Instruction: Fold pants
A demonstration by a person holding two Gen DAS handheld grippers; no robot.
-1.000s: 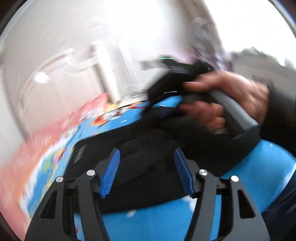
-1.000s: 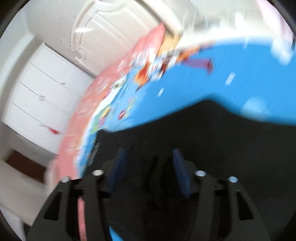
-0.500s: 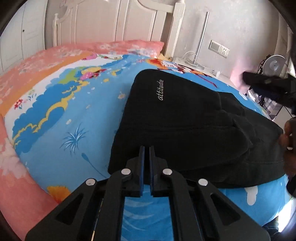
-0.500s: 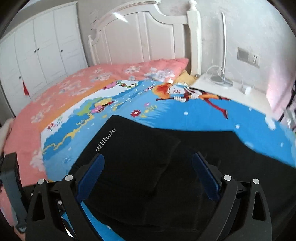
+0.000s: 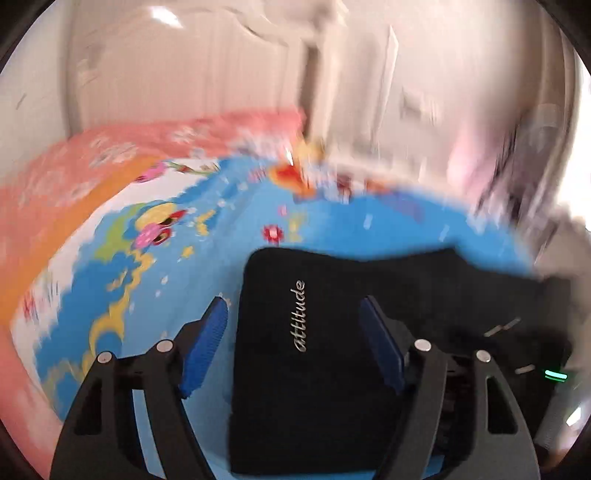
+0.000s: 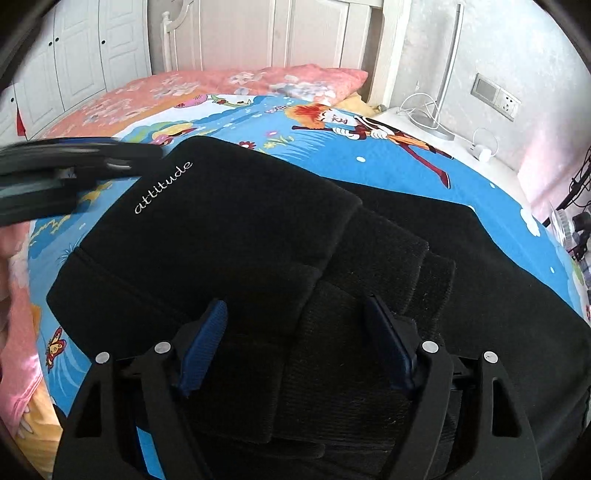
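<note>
Black pants point(image 6: 229, 236) with the white word "attitude" lie folded on the blue cartoon bedspread point(image 6: 388, 158); folded layers and ribbed cuffs lie near the right gripper. The pants also show in the blurred left wrist view point(image 5: 317, 332). My left gripper point(image 5: 295, 343) is open and empty above the pants' left edge; it shows as a dark blurred shape in the right wrist view point(image 6: 74, 173). My right gripper point(image 6: 295, 343) is open and empty above the folded cuffs.
A pink floral pillow point(image 6: 280, 79) and white headboard point(image 6: 273, 33) are at the far end. A nightstand point(image 6: 461, 147) with a lamp base, cables and charger stands at the right. White wardrobe doors point(image 6: 74, 55) are at the left.
My left gripper has opened from shut and swung over the pants' left edge; its view is now blurred. My right gripper stays open and has moved lower and closer over the cuffs.
</note>
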